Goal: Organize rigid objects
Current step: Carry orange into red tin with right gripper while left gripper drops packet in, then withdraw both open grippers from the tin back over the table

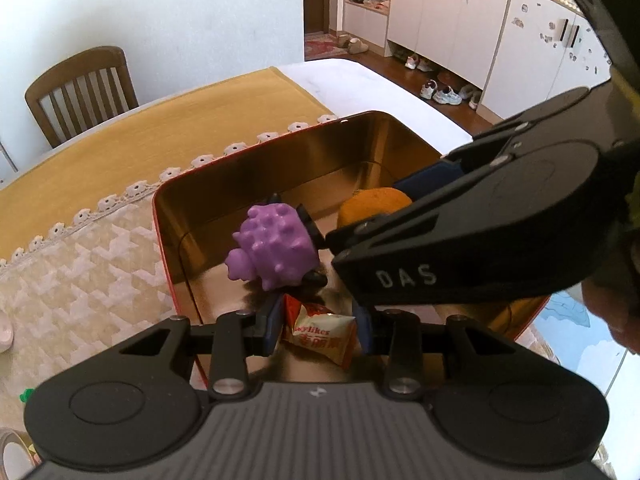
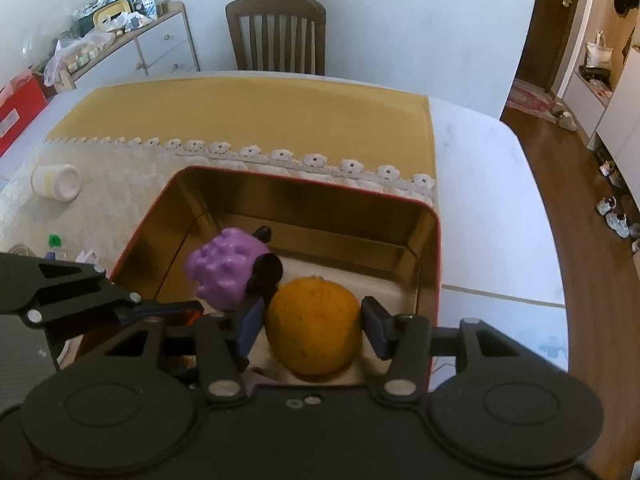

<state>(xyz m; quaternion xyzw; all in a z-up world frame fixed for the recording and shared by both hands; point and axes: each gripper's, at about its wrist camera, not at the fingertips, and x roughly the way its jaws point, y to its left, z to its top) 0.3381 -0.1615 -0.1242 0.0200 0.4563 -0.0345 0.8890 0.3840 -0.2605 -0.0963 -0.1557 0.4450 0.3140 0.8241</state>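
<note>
A red tin box with a gold inside (image 1: 280, 164) (image 2: 304, 196) stands on the table. In it lie a purple knobbly toy with black feet (image 1: 270, 246) (image 2: 226, 266), an orange (image 1: 374, 206) (image 2: 314, 326) and a red and white snack packet (image 1: 320, 334). My left gripper (image 1: 318, 326) hangs over the box's near side, fingers apart on either side of the packet. My right gripper (image 2: 314, 328) is inside the box, its blue pads (image 2: 252, 322) flanking the orange with small gaps. The right gripper also crosses the left wrist view (image 1: 460, 240).
The box sits on a cream lace-edged cloth (image 2: 120, 196) over a mustard cloth (image 2: 248, 112). A white cup (image 2: 56, 182) lies on its side at the left, with a green-capped item (image 2: 54, 240) nearby. A wooden chair (image 2: 276, 36) stands beyond the table.
</note>
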